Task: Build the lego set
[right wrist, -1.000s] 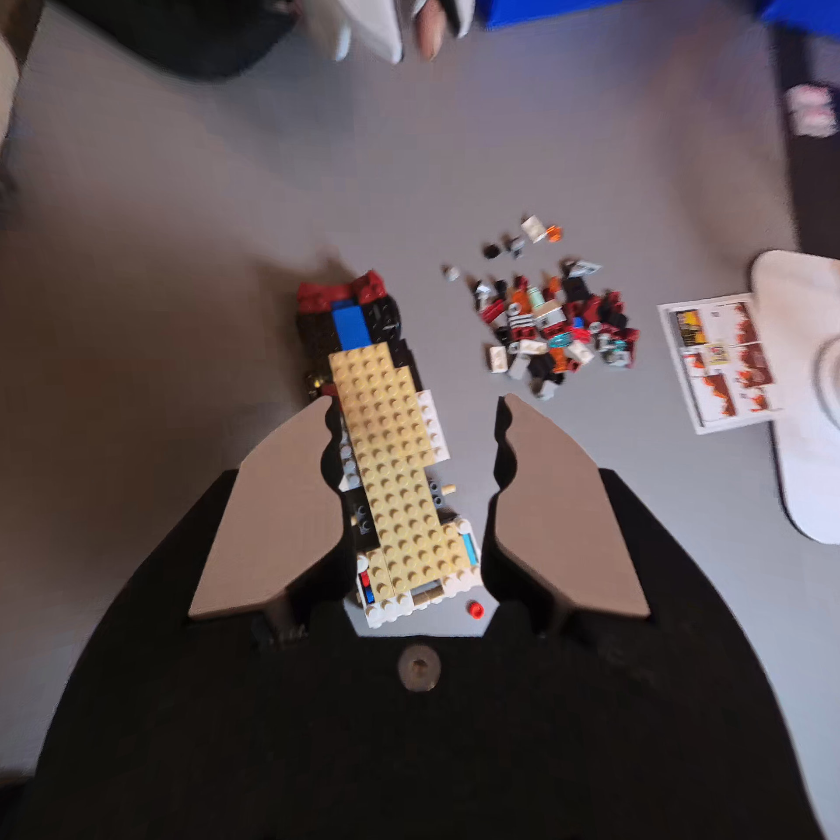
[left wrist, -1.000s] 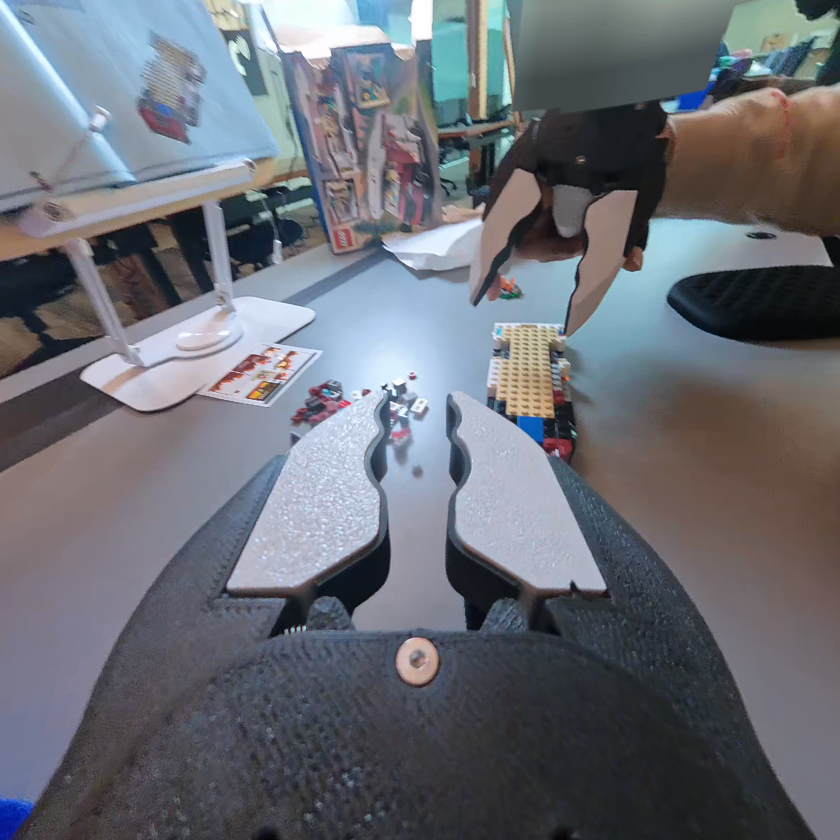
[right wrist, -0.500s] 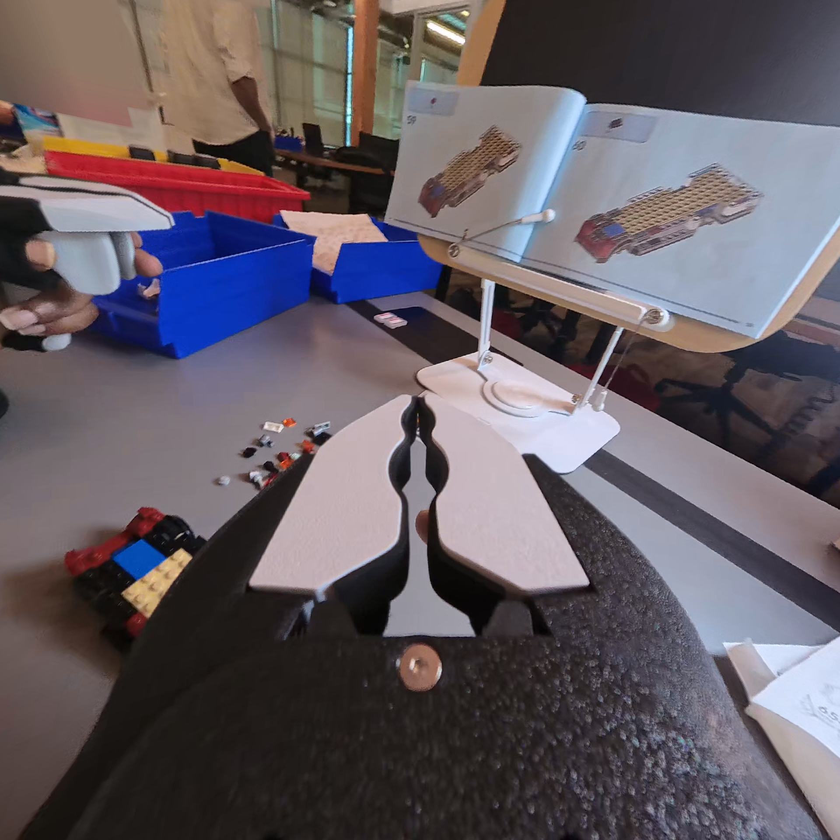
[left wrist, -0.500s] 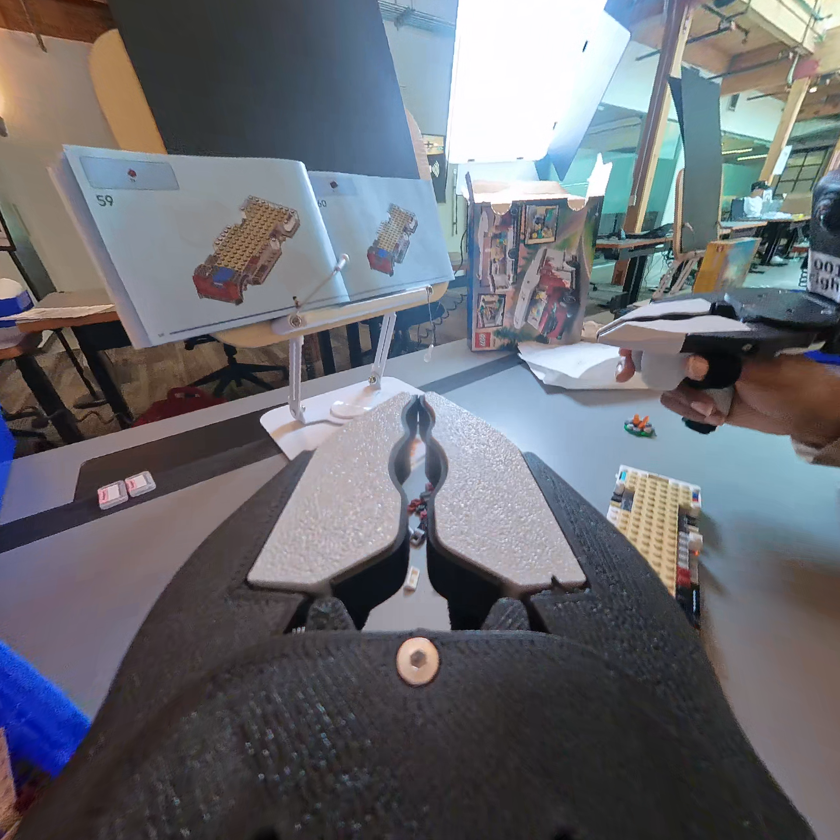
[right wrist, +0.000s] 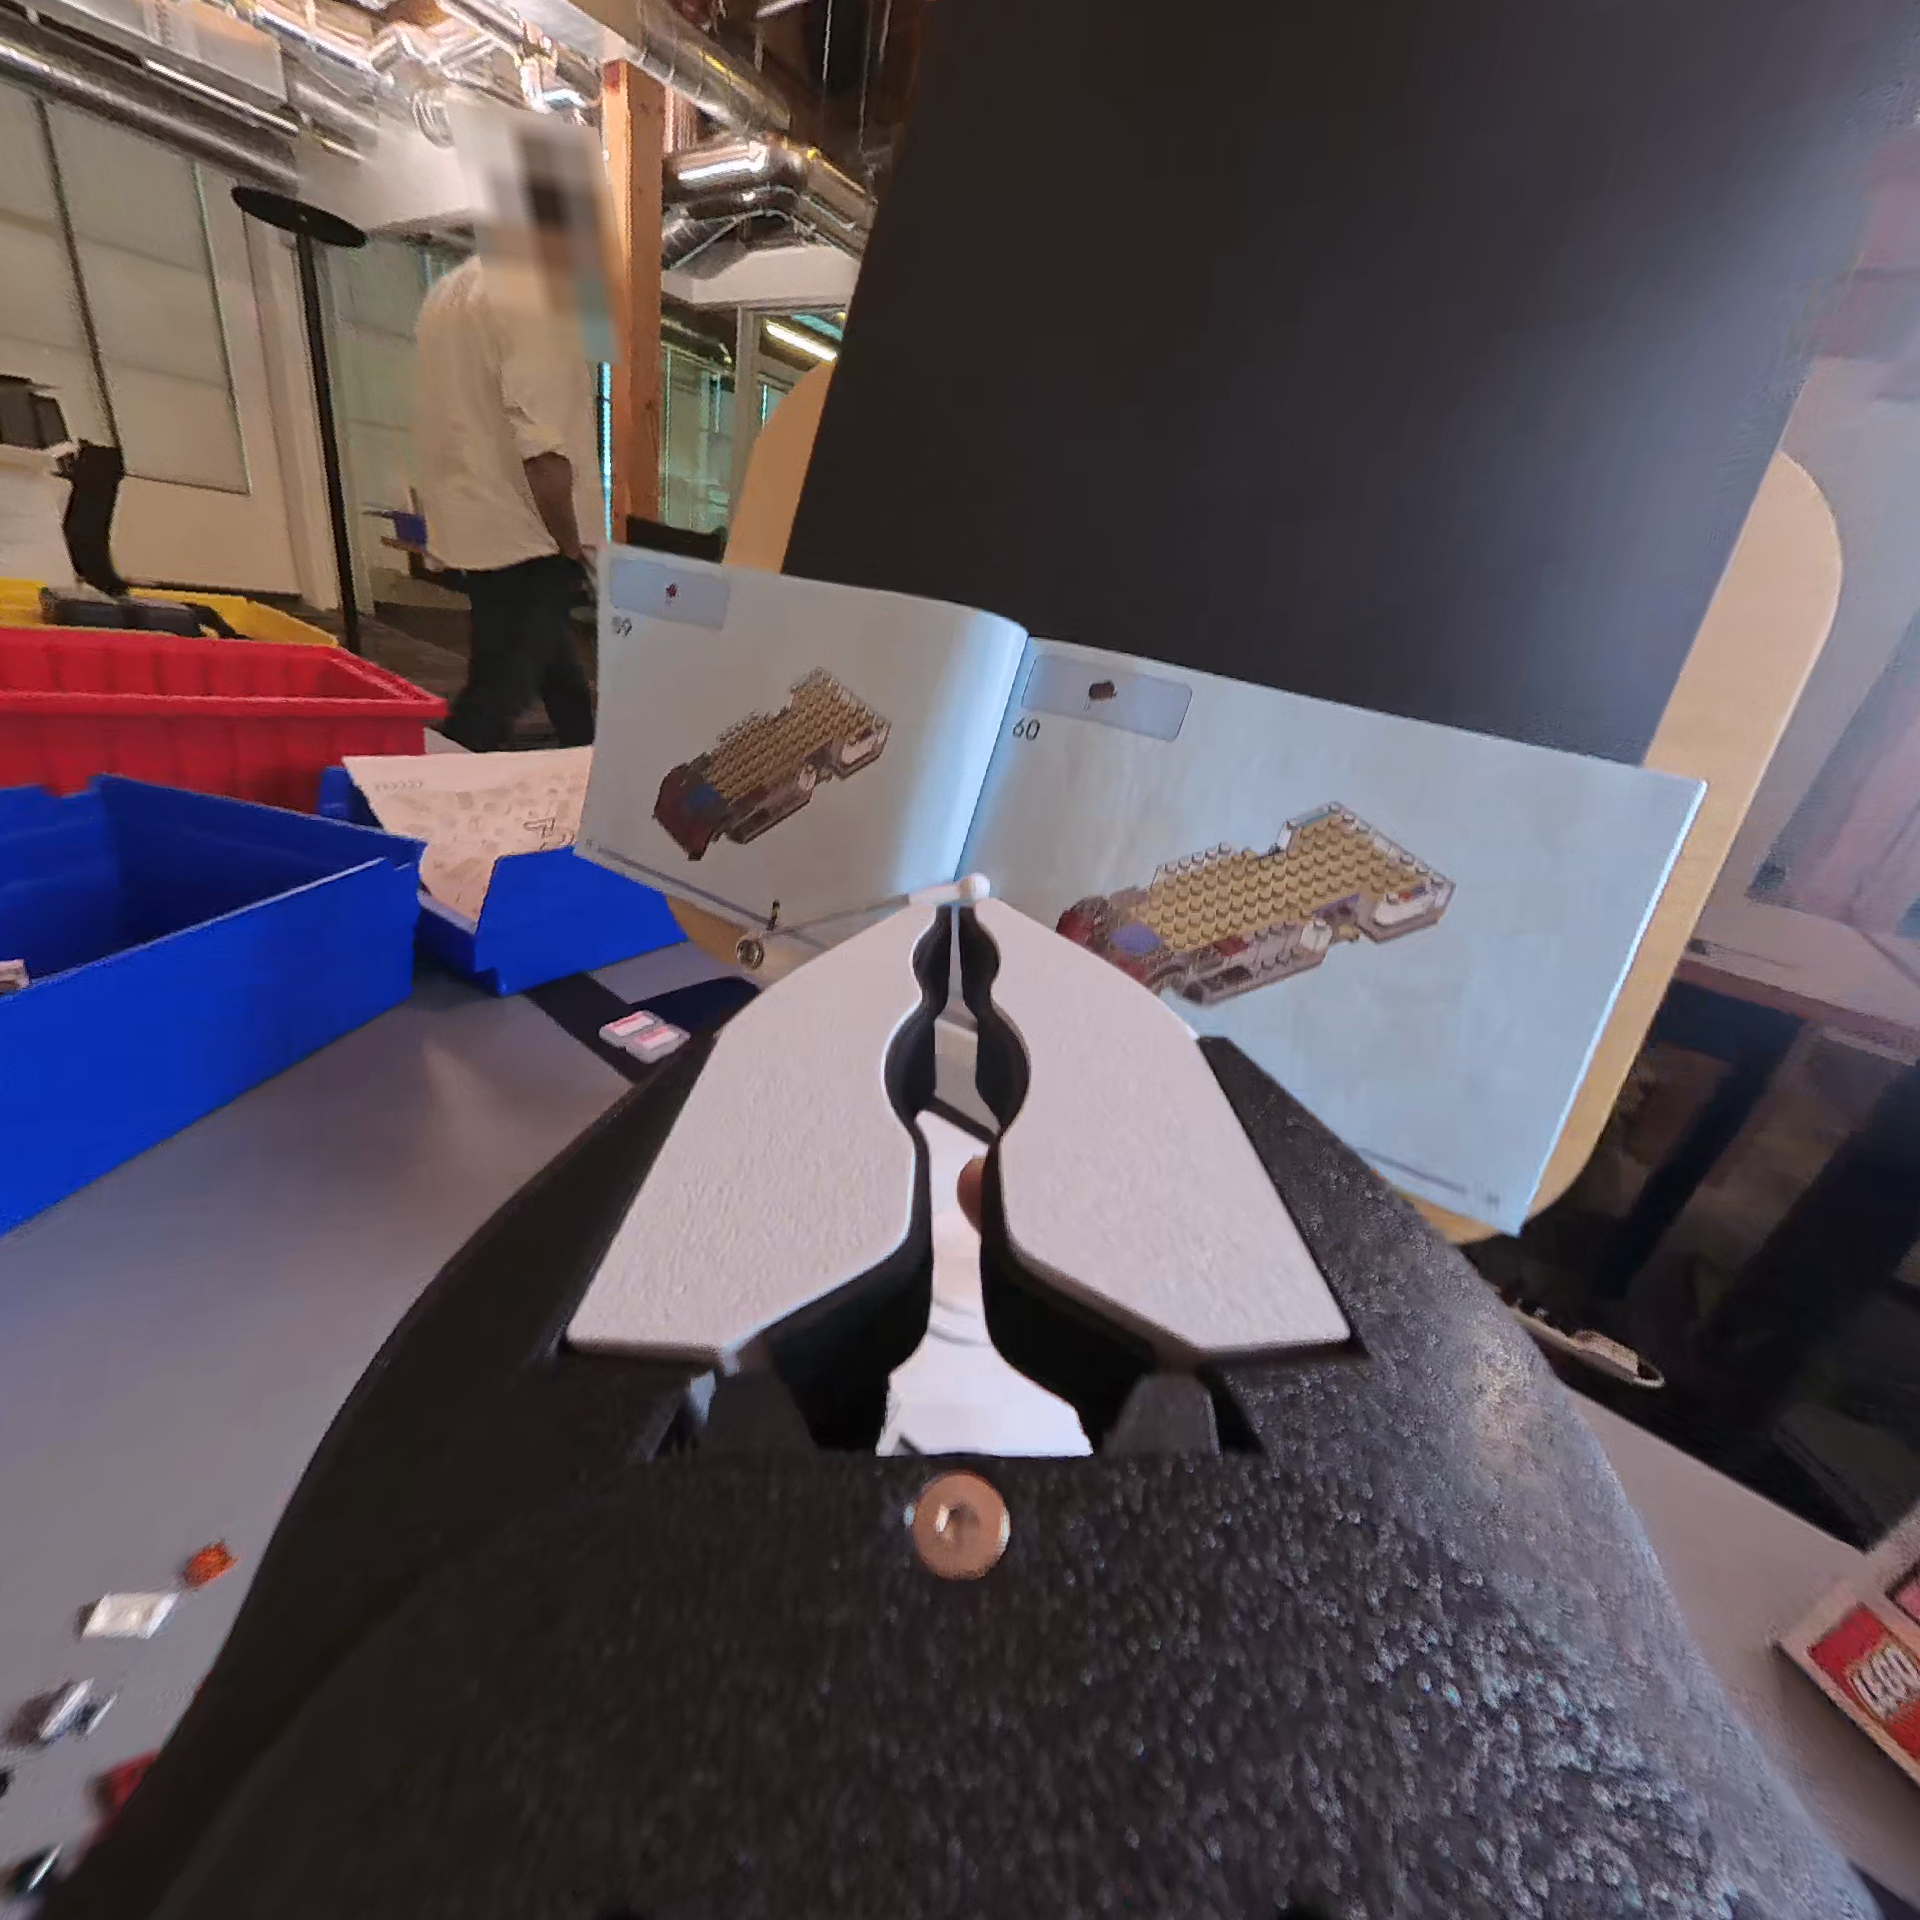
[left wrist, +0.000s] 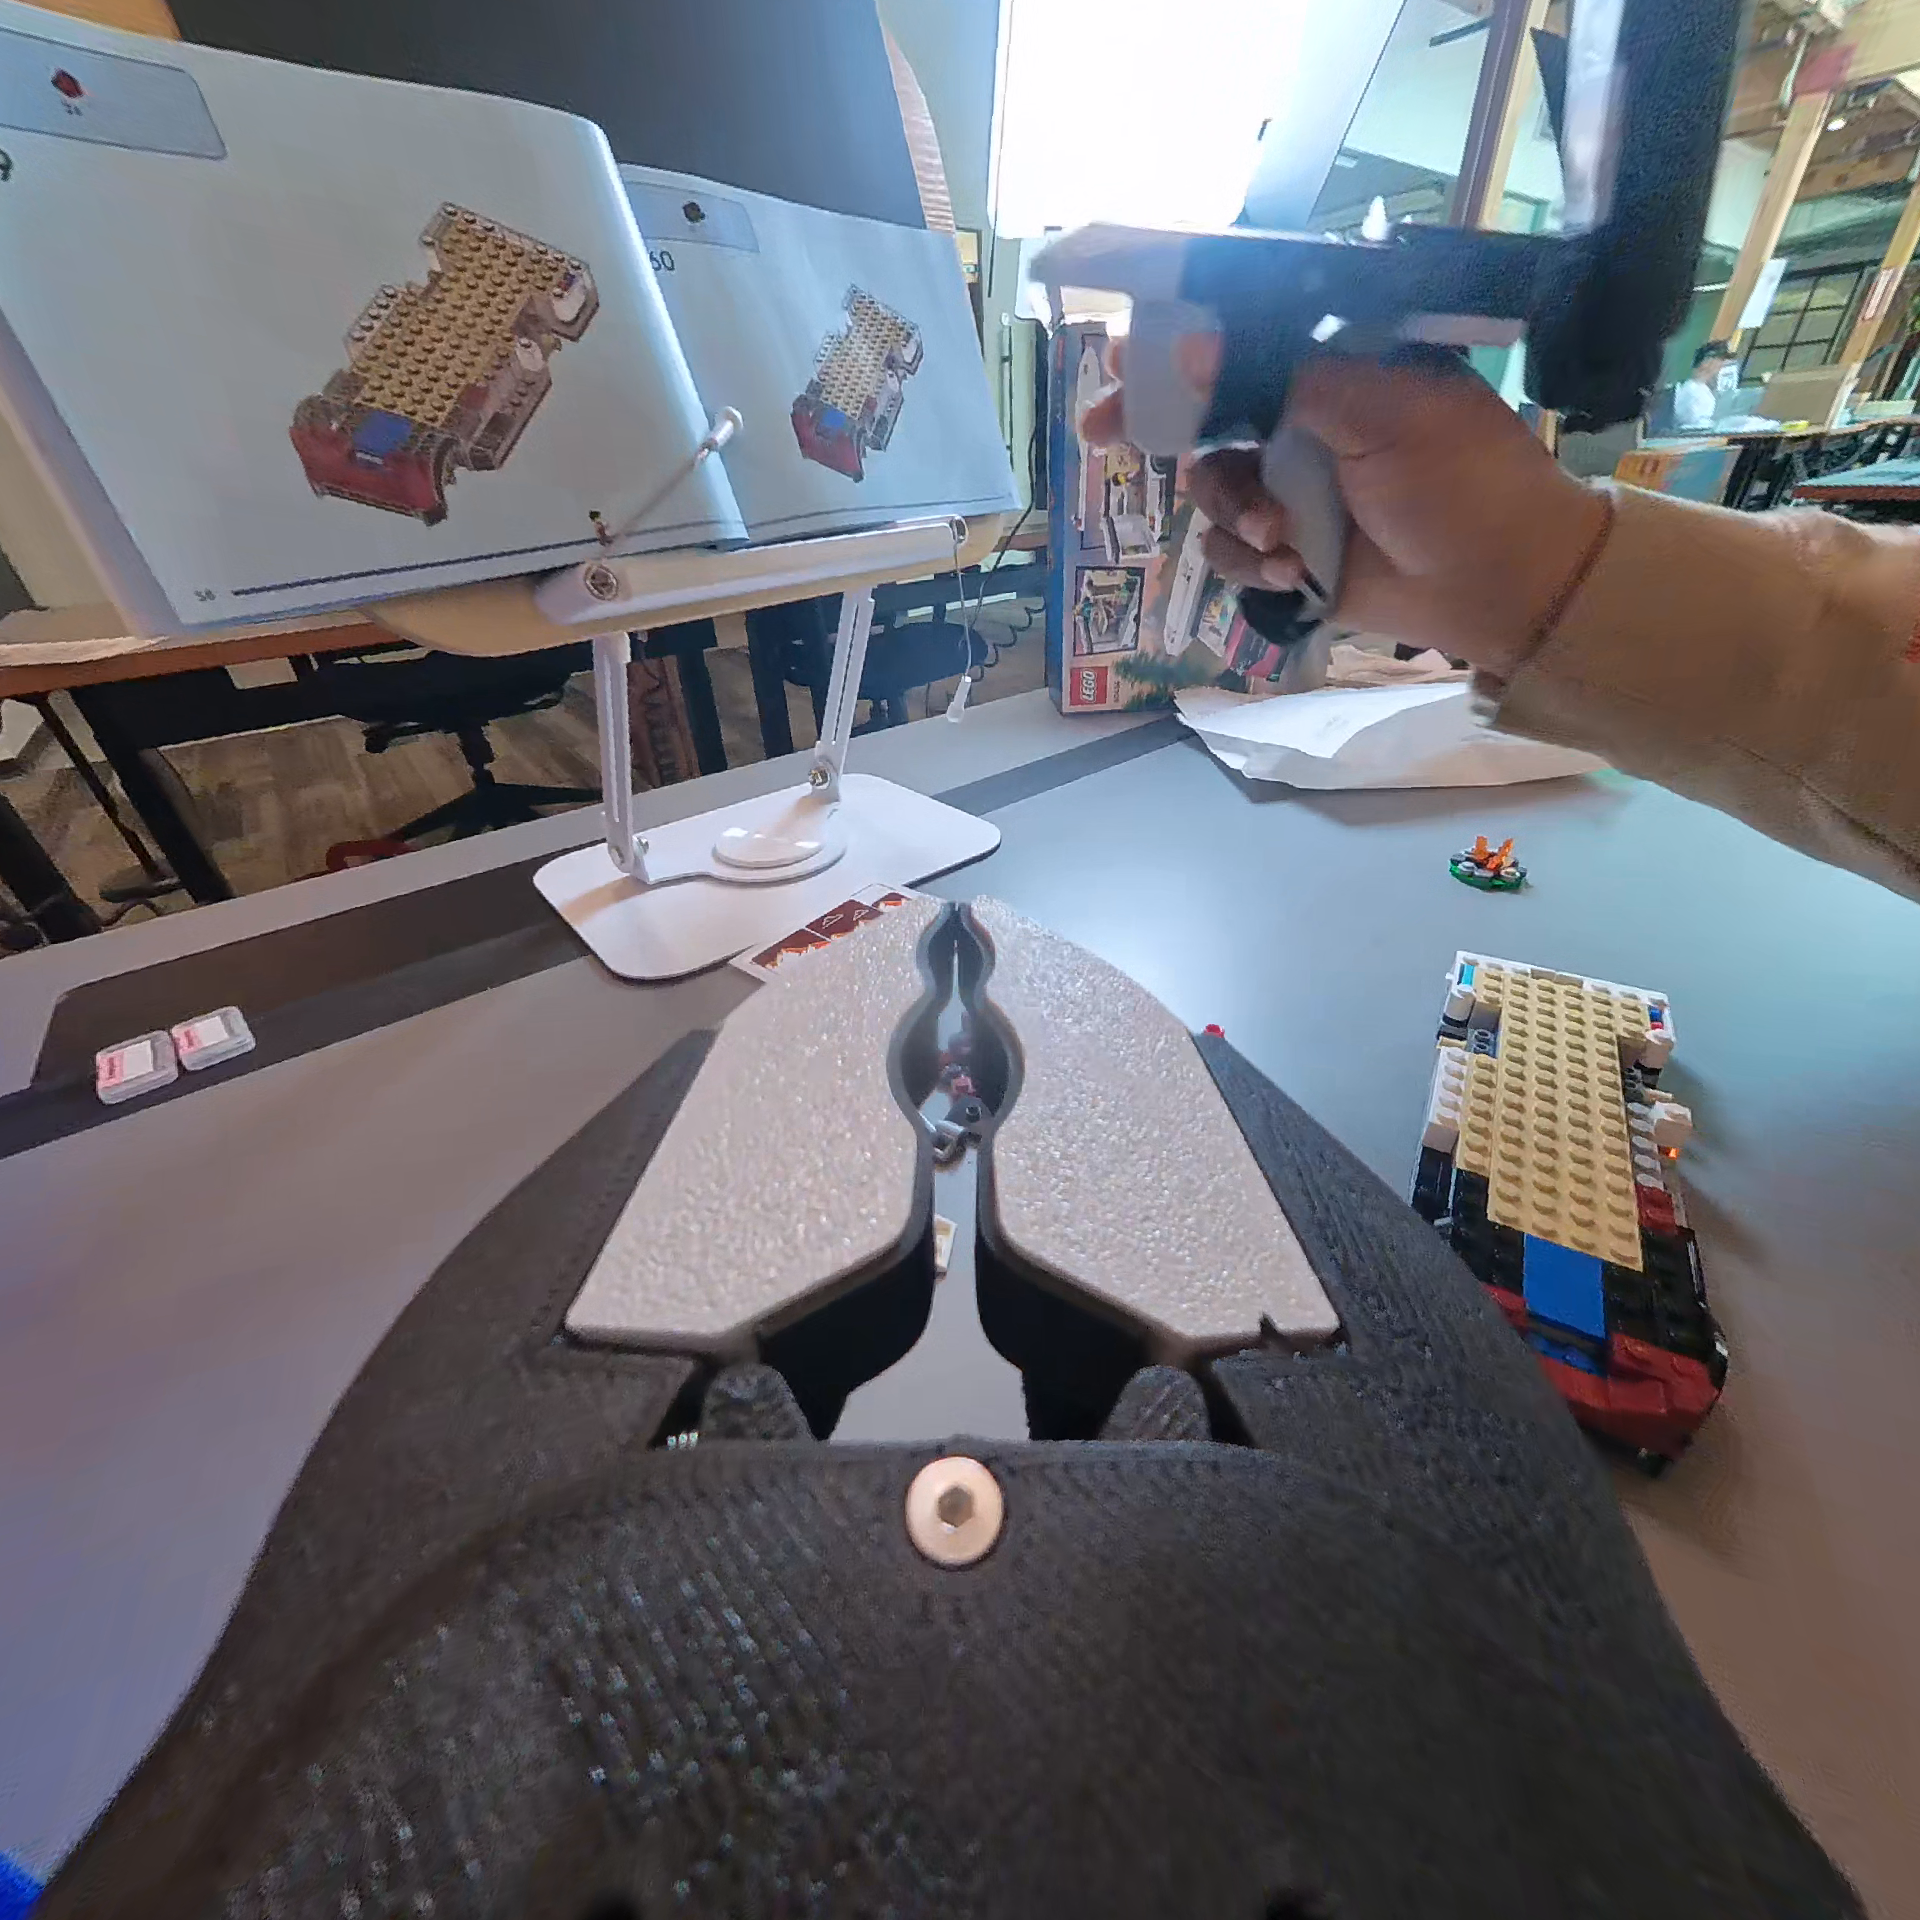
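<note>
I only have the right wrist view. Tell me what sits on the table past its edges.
Observer: A long brick model with a tan studded top lies on the grey table.
Operator: Go on.
Observer: A small green and orange brick piece sits apart, beyond the model.
Operator: Report the left gripper.
Observer: The left gripper is closed with nothing between its fingertips.

Writing shows in the left wrist view but is not copied here. The open booklet (left wrist: pixel 416 312) at 10 o'clock has page numbers, the box (left wrist: pixel 1132 582) at 1 o'clock a red logo, and two tags (left wrist: pixel 171 1049) at 9 o'clock small labels.
</note>
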Demonstrator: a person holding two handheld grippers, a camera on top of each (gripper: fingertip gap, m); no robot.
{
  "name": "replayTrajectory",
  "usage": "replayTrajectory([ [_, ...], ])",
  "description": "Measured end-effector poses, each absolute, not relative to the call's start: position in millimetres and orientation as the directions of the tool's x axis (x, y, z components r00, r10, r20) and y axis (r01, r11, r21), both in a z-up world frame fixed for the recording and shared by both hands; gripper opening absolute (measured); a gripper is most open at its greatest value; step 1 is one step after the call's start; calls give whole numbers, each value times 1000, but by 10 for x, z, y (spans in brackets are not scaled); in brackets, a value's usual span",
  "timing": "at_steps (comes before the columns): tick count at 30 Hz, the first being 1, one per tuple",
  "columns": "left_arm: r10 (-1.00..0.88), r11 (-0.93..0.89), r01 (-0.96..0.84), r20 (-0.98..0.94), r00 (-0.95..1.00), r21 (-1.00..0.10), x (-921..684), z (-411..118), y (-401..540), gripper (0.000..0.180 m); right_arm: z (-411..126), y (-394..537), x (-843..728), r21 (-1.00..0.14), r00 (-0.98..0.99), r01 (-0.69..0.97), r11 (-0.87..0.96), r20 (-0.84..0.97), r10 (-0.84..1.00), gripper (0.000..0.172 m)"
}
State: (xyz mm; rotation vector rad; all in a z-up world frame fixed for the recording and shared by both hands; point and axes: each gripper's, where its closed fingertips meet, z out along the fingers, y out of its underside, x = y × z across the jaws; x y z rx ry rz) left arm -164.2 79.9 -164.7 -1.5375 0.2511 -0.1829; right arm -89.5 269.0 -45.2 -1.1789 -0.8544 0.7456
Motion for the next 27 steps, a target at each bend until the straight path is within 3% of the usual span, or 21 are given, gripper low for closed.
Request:
replayTrajectory([
  [16,-326,14,6,1,946,-1000,-1613,-1645,789,0,-262,3475,-1673,-971,523,-30,238,188,831,4],
  [27,-293,0,5,5,956,-1000,-1697,-1662,801,0,-301,2666,-1140,-958,386,-62,280,235,892,7],
])
